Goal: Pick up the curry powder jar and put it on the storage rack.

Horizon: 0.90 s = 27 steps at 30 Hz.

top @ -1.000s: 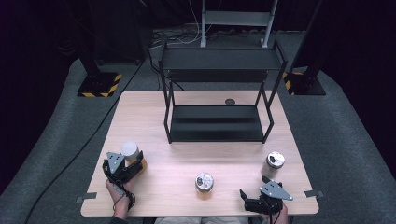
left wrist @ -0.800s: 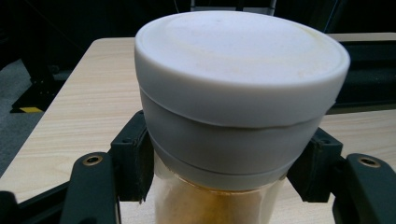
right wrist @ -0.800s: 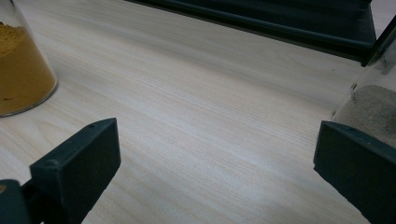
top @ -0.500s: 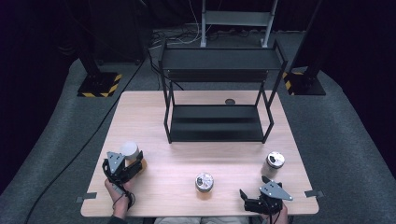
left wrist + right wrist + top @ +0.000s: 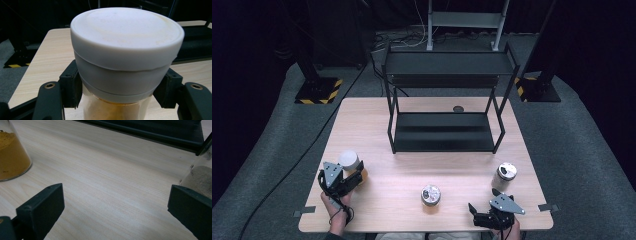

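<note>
Left claw (image 5: 353,178) sits at the near-left part of the wooden surface (image 5: 377,120), clamped on a white-lidded jar (image 5: 349,161). In the left gripper view the pads (image 5: 71,86) press the jar's (image 5: 125,57) sides just under the lid, w/ yellowish powder visible through the glass below. Jar stands upright.

Right claw (image 5: 473,212) is at the near-right edge, jaws wide apart w/ nothing between them; right gripper view shows bare wood in the gap.

Other things nearby: a silver-topped jar (image 5: 430,195) stands near the front edge at the middle, between the two claws and well apart from the left one. In the right gripper view it shows at the upper left as a glass w/ yellow powder (image 5: 11,152). A 2nd silver-topped jar (image 5: 505,175) stands just beyond the right claw, near its right jaw; its contents look greyish (image 5: 200,177).

A black two-tier rack (image 5: 447,100) takes up the far middle of the surface, lower shelf just above the wood. A small dark round thing (image 5: 458,108) lies behind it; can't tell what it is. Open wood lies between the held jar and the rack.
</note>
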Each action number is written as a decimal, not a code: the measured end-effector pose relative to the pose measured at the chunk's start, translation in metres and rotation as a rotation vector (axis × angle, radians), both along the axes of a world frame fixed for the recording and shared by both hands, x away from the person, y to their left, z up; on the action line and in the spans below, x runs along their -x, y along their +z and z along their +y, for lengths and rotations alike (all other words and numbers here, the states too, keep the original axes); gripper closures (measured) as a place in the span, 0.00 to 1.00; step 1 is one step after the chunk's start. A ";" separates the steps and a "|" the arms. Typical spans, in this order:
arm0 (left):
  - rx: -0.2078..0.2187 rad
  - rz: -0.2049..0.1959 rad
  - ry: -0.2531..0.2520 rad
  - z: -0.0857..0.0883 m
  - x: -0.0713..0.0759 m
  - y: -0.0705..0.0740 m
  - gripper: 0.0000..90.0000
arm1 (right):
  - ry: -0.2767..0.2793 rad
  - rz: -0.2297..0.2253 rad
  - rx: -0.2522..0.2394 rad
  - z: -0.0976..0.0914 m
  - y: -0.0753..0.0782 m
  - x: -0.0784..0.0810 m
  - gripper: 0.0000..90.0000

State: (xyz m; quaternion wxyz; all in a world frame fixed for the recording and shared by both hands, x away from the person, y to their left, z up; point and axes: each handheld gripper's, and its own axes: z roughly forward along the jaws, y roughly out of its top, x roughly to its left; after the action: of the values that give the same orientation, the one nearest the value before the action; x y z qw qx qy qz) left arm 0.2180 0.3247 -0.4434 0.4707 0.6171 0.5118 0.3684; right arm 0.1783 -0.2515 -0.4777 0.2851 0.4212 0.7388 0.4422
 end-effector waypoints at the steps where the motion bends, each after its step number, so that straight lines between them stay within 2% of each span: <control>1: 0.000 0.001 -0.002 0.000 0.000 0.001 0.38 | 0.002 0.001 0.000 0.000 0.000 0.000 0.00; 7: -0.011 0.003 -0.023 0.000 0.001 0.006 0.38 | 0.007 0.005 0.002 0.000 0.001 -0.001 0.00; 17: 0.003 0.017 -0.053 0.002 -0.001 0.011 0.38 | 0.015 0.010 0.005 -0.001 0.001 -0.002 0.00; 27: -0.001 0.019 -0.087 0.004 -0.003 0.017 0.38 | 0.015 0.001 0.008 -0.001 0.000 -0.001 0.00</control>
State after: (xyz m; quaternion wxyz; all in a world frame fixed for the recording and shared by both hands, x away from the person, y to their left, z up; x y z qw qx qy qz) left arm 0.2212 0.3291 -0.4264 0.4810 0.6425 0.4888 0.3419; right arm 0.1795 -0.2523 -0.4773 0.2830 0.4146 0.7438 0.4413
